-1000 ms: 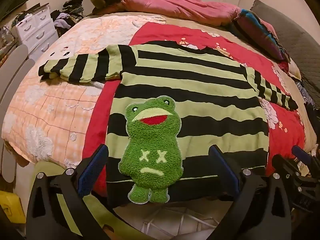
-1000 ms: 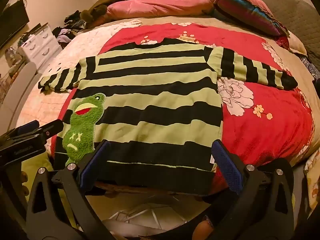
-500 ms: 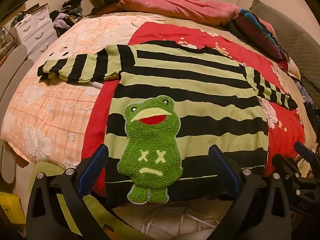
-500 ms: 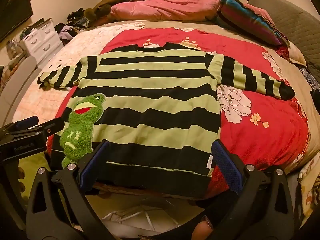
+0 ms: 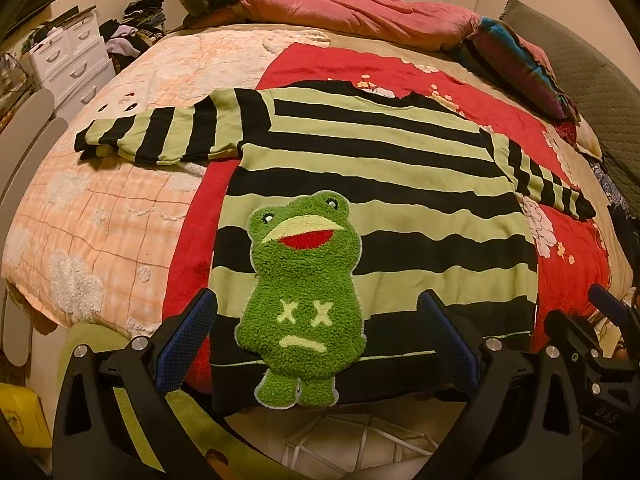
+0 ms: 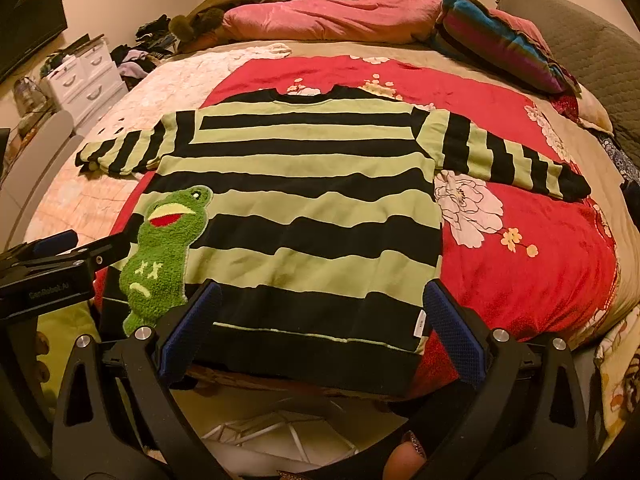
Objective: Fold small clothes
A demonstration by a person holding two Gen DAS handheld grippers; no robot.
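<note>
Lying flat and face up on a red blanket, the sweater spreads across the bed with both sleeves out to the sides; its stripes run black and pale green, and its black hem hangs just over the near edge of the bed; a fuzzy green frog patch sits low on the front, toward the left side, its feet reaching past the hem. The left sleeve rests on a peach quilt, its cuff slightly bunched; the right sleeve lies on the red blanket beside a white flower print. The left gripper hovers at the hem with its jaws spread wide on either side of the frog, holding nothing; the right gripper hovers at the hem too, near the right corner where a small white tag shows, jaws equally wide and empty; neither pad clearly touches the cloth. Pink bedding and a striped pillow are heaped at the far end; a white dresser stands at the left wall.
</note>
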